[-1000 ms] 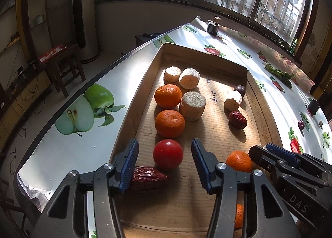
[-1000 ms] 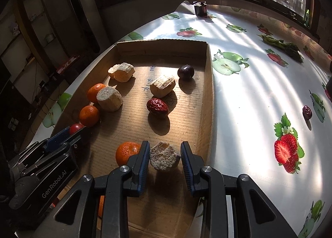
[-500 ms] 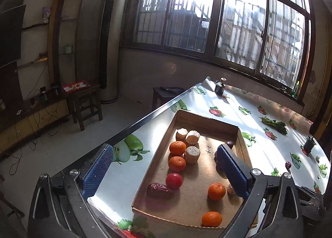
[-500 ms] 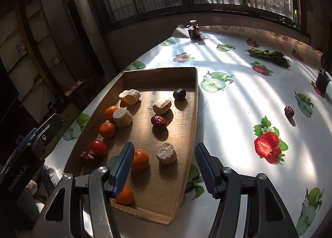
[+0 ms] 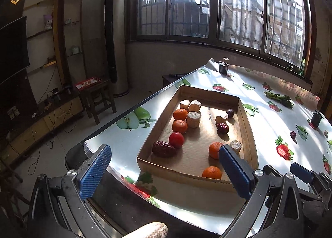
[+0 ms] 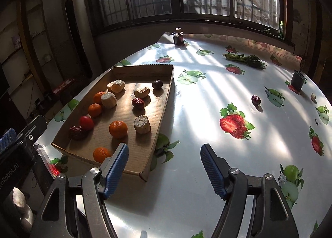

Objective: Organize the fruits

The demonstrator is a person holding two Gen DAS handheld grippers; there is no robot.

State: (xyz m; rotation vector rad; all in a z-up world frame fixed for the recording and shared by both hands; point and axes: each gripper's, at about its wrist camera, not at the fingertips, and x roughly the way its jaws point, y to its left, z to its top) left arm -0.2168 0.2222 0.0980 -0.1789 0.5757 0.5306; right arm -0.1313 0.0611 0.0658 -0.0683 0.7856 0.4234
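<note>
A fruit-print table (image 6: 197,113) under barred windows (image 5: 207,9) carries a cardboard tray (image 6: 164,111) at its left edge; left gripper (image 5: 166,172) spread wide, right gripper (image 6: 165,168) opening, both empty.

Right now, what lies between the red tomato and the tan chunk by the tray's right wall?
One orange, seen in the right wrist view.

My right hand-held gripper (image 6: 164,168) hangs over the bench (image 6: 207,97), jaws opening with nothing between them. The cardboard tray (image 6: 164,111) (oranges, a tomato, dates) lies to its left; one date (image 6: 255,99) sits far right.
</note>
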